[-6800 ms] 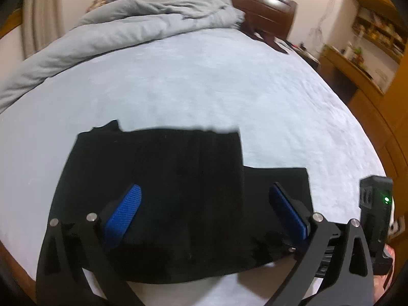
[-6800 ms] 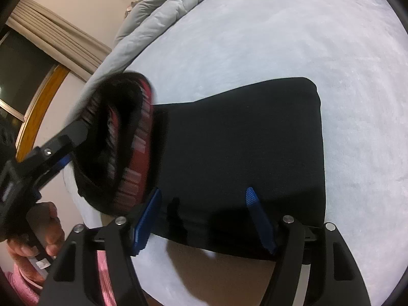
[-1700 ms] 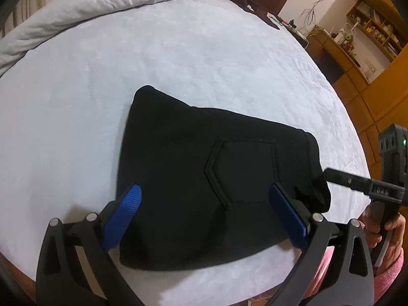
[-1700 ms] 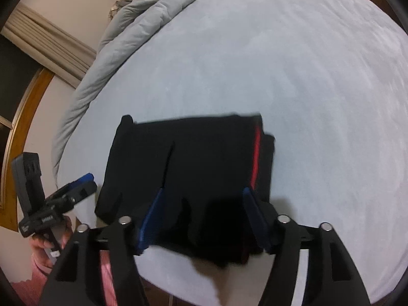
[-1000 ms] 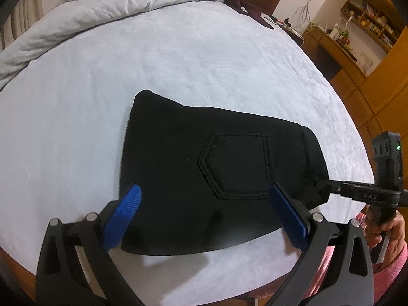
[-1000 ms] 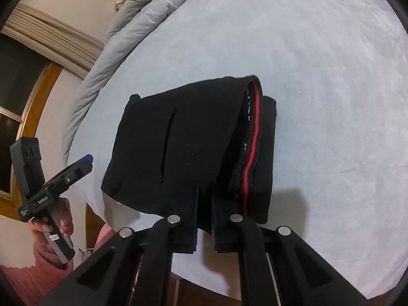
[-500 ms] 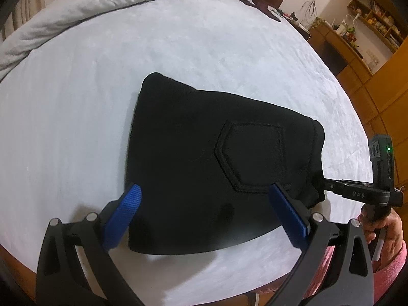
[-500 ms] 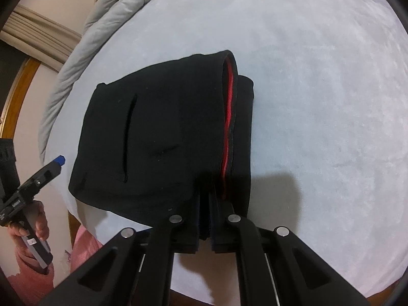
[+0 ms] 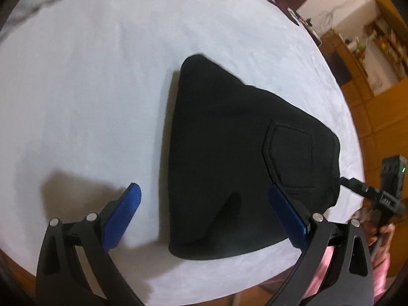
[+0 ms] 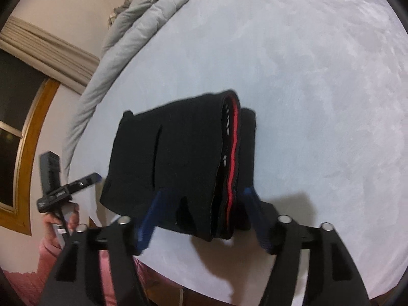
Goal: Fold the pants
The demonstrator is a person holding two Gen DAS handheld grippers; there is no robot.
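Observation:
Black pants [image 9: 229,153], folded into a thick bundle with a stitched back pocket on top, lie near the front edge of the bed. In the right wrist view the pants [image 10: 178,153] show a red waistband stripe [image 10: 233,153] along the folded layers. My right gripper [image 10: 204,193] has its jaws opening; the near corner of the bundle lies between the blue pads, and they do not press it. My left gripper [image 9: 204,191] is open above the bundle's left edge, one pad over the sheet and one over the cloth. Each gripper shows in the other's view: the left gripper [image 10: 86,179], the right gripper [image 9: 367,191].
The bed's pale blue sheet [image 9: 89,89] stretches wide beyond the pants. A grey duvet [image 10: 142,25] is heaped along the far side. Wooden cabinets [image 9: 369,76] stand to the right, and a wood-framed window [image 10: 25,127] with a curtain to the left. A hand in a pink sleeve [image 10: 58,221] holds the left gripper.
The right gripper's jaws, shut on the pants' near corner half a second ago, now stand wide apart. The left gripper has shifted left and lower, so the bundle sits further right in its view.

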